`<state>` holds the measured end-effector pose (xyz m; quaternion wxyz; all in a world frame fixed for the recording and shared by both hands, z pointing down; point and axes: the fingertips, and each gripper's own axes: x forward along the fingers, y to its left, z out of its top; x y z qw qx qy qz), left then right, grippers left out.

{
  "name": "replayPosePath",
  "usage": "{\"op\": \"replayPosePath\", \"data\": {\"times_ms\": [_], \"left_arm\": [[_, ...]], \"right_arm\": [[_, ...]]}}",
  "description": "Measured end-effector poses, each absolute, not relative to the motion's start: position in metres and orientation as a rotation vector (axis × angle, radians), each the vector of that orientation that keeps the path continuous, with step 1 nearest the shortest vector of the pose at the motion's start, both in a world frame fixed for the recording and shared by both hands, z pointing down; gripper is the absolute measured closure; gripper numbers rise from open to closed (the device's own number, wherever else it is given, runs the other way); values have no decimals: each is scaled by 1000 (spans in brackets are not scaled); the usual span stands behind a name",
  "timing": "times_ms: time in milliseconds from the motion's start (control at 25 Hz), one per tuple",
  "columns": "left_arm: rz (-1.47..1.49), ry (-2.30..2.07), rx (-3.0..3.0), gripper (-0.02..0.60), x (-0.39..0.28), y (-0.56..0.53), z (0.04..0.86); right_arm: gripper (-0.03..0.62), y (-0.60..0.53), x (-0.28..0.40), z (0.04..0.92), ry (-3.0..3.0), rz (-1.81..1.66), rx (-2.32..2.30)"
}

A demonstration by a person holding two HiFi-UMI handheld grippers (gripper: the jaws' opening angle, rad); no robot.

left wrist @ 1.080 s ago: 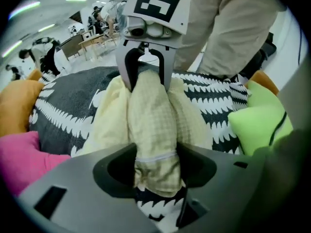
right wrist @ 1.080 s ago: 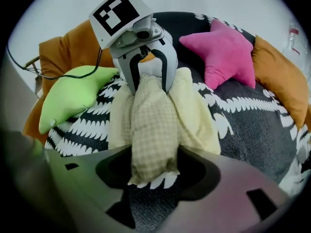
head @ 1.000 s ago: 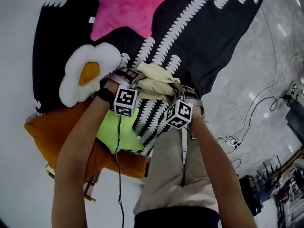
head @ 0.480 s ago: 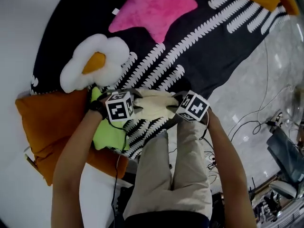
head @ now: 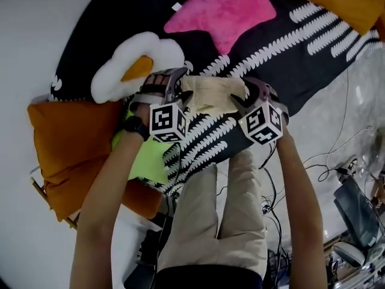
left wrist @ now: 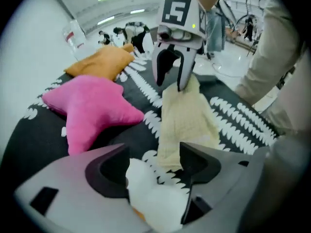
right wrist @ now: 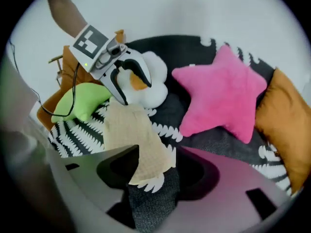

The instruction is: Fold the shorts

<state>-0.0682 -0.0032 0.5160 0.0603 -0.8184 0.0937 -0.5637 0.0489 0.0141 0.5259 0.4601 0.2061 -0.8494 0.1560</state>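
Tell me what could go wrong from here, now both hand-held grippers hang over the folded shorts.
1. The jaws of the left hand-held gripper and the right hand-held gripper have just been opening and pinch nothing, but a corner of the shorts shows between the right jaws; pulling away low could snag it and undo the fold.
2. The fried-egg pillow shows between the left jaws, close beside the shorts; a careless sweep might drag it onto them.

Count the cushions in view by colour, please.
Pink star cushion: 1
Orange cushions: 2
Green cushion: 1
White fried-egg cushion: 1
Total: 5
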Motion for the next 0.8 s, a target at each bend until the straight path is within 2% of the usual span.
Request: {"op": "replayPosePath", "data": {"times_ms": [40,120,280,320,360,400,480,520,640,800], "left_arm": [[-1652,234,-2527,259,-62,11,508],[-1576,41,-2606,250,-46,47,497],[-1560,-232,-2413,227,-36,88,492],[-1562,-222,-2325,225,-38,87,500],[-1548,-181,-2257,258,-39,82,509],[-1520,-123,-2222,400,-39,75,515],[-1476,-7,-2226,504,-41,57,511],[-1466,37,-2263,524,-41,48,503],[-1483,41,-2535,526,-37,49,483],[-1612,-138,-2577,526,-50,83,510]], "right_arm": [[344,24,47,517,-2124,355,518],[342,53,43,508,-2147,309,443],[295,84,42,502,-2074,-1,279],[330,82,46,505,-2023,-135,273],[444,77,50,510,-1973,-257,286],[562,72,52,513,-1940,-338,309],[563,63,51,507,-1945,-360,369],[565,59,49,499,-1970,-337,402],[565,68,43,483,-2044,-284,368],[563,107,44,520,-2010,-196,158]]}}
